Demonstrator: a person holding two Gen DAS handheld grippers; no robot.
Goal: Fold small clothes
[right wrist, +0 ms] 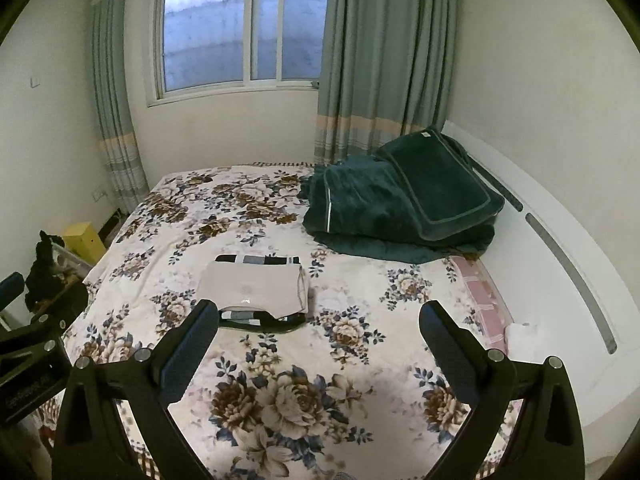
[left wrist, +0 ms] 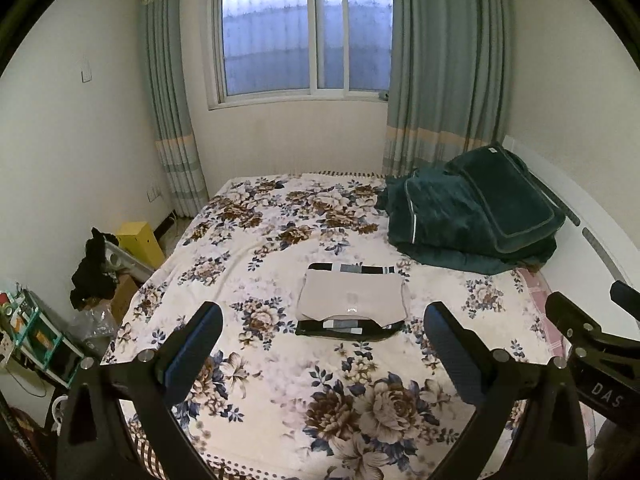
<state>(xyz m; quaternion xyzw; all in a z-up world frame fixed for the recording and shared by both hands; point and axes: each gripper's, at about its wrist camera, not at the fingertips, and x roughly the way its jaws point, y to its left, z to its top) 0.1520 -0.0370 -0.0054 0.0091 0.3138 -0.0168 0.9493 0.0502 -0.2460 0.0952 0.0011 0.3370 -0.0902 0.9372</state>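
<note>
Floral bedding covers the bed [left wrist: 280, 380], and on it, about midway across and somewhat nearer the foot edge than the window wall, sits the folded beige garment [left wrist: 352, 295]. It is a flat rectangle whose long axis runs side to side, parallel to the foot edge, with its rounded fold toward the right side of the bed. It rests on top of a dark striped garment [left wrist: 348, 328], whose black, grey and white bands stick out along both the near and far edges of the beige piece. Toward the far right corner, well apart from the stack, a dark green blanket [left wrist: 476, 216] is heaped against the white headboard [right wrist: 560, 240]. Both tools hang above the foot edge with nothing between their fingers: the left gripper [left wrist: 322, 332] is spread wide, and the right gripper [right wrist: 318, 330] is spread wide too. Behind the bed are a window [left wrist: 304, 36] and grey-green curtains [left wrist: 444, 68].
</note>
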